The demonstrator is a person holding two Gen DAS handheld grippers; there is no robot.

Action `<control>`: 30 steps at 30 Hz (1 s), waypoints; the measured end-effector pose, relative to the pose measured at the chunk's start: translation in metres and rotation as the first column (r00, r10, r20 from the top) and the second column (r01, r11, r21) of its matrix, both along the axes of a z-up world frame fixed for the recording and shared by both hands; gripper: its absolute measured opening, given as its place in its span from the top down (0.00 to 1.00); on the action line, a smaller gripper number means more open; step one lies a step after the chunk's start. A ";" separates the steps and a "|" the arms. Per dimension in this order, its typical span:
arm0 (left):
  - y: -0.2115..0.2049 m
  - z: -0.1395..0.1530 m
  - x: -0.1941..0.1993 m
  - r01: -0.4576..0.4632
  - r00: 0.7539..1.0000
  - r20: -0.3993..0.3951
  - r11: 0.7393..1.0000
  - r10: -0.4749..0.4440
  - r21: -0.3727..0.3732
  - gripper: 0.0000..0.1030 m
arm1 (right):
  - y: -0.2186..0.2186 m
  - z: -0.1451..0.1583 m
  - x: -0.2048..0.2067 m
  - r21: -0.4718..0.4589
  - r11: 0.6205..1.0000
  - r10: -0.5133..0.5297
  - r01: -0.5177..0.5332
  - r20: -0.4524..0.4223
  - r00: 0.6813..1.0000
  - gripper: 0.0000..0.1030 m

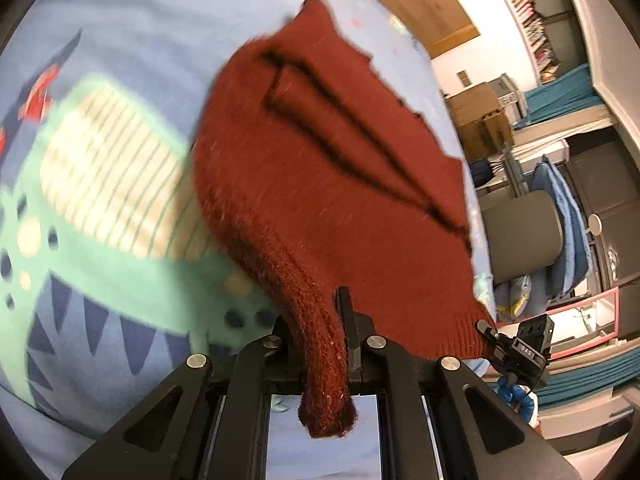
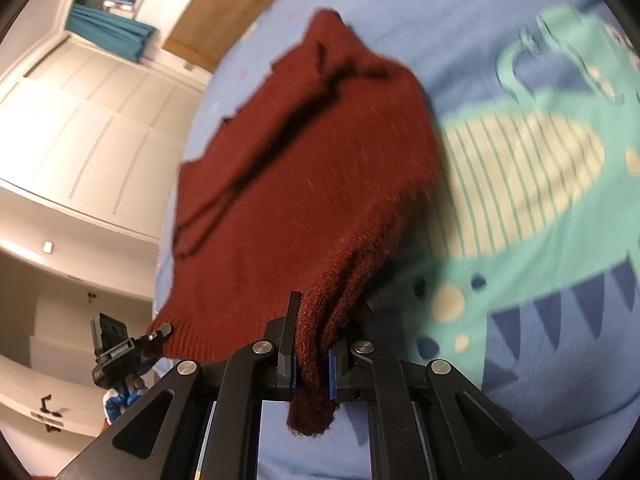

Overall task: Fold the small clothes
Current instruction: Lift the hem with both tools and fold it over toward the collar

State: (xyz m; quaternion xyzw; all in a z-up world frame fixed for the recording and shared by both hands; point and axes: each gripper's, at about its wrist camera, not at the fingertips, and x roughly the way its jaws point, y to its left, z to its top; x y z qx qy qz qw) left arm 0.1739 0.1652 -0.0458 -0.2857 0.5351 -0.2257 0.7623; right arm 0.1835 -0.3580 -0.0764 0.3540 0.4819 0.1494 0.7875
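Hanging between both tools, the dark red knitted jumper [image 1: 320, 184] spans above the blue dinosaur-print bed sheet [image 1: 120, 40], each bunched corner clamped by the closed left tool [image 1: 320, 340] and right tool [image 2: 314, 352]. Thick knit could creep out, dropping a corner toward 6 o'clock and skewing the fold.
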 end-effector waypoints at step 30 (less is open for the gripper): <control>-0.035 0.034 0.210 -0.106 0.993 0.070 0.974 0.094 0.201 0.92 | -0.011 0.056 0.213 -0.063 0.990 -0.120 0.126 0.092 0.989 0.90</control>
